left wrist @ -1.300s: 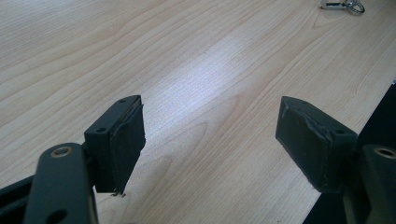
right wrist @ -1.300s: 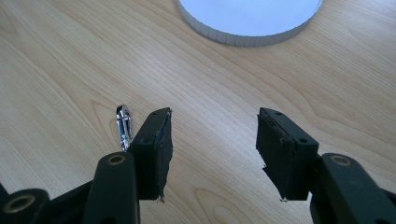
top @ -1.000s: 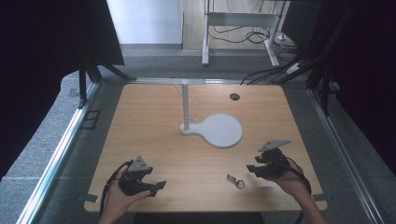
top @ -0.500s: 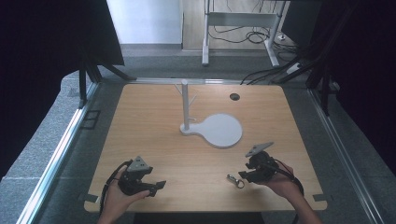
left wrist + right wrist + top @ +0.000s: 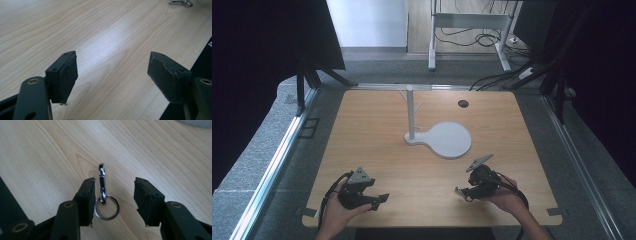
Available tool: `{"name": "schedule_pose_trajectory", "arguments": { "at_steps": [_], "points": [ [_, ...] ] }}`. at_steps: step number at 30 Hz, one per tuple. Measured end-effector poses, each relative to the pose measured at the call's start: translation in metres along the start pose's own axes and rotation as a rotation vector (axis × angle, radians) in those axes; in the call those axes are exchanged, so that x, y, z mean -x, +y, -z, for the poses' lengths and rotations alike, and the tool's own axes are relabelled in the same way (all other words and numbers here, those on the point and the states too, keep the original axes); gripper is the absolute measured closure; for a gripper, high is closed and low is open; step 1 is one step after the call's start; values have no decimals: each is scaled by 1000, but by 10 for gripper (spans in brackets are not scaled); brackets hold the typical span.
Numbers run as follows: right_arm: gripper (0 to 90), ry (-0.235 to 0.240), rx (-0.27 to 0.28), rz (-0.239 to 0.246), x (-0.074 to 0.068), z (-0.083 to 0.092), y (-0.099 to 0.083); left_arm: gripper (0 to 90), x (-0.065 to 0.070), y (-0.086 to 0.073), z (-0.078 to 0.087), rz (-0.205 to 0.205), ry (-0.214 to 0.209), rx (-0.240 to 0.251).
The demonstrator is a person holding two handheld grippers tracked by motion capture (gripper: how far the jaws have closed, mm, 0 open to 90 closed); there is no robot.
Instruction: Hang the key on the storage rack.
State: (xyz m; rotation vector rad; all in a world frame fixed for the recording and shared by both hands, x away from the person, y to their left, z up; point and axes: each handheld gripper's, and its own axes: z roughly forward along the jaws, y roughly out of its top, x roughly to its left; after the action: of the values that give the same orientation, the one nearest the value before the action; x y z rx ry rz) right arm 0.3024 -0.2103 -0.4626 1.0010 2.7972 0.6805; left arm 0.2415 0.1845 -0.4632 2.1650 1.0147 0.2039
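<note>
A light wooden desk [image 5: 377, 150] carries a white stand [image 5: 439, 135], an upright post on a round flat base, near its middle. At the near edge the left gripper [image 5: 112, 72] rests with its jaws spread wide over bare wood. The right gripper [image 5: 113, 200], jaws parted, straddles a small metal key ring with a snap clip [image 5: 103, 195], which lies flat on the desk just beside one jaw.

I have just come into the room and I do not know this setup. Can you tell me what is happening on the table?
A person holds a gripper in each hand at a wooden table. The right gripper is open, low over a metal key ring with a clasp, which lies flat between its jaws, not gripped. The left gripper is open near the table's front edge, with nothing between its jaws. A white stand with a round base sits mid-table, untouched.
</note>
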Motion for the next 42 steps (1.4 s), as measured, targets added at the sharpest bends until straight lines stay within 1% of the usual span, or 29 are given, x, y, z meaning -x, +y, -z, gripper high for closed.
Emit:
{"name": "schedule_pose_trajectory", "arguments": {
  "at_steps": [5,14,17,19,23,28,33,38,42],
  "points": [
    [516,2,-15,12,-3,-8,3,247,1,0,2,-2,0,5],
    [524,10,-30,25,-8,-11,7,247,2,1,2,-5,-3,3],
    [541,20,-41,30,-7,-13,7,247,1,0,0,-4,-5,0],
    [553,25,-54,24,-8,-14,7,247,0,0,0,-2,-3,-2],
    [576,20,-69,28,-8,-16,7,247,0,0,1,-2,-2,0],
    [618,27,-88,31,-8,-18,7,247,1,0,0,-4,-4,-3],
    [662,26,-120,46,-10,-22,9,247,1,0,0,-3,-3,-1],
    [711,7,-144,65,-13,-24,10,247,-1,0,2,2,-2,2],
    [771,-7,-162,74,-14,-24,11,247,-1,0,2,-2,-3,4]
  ]
}}
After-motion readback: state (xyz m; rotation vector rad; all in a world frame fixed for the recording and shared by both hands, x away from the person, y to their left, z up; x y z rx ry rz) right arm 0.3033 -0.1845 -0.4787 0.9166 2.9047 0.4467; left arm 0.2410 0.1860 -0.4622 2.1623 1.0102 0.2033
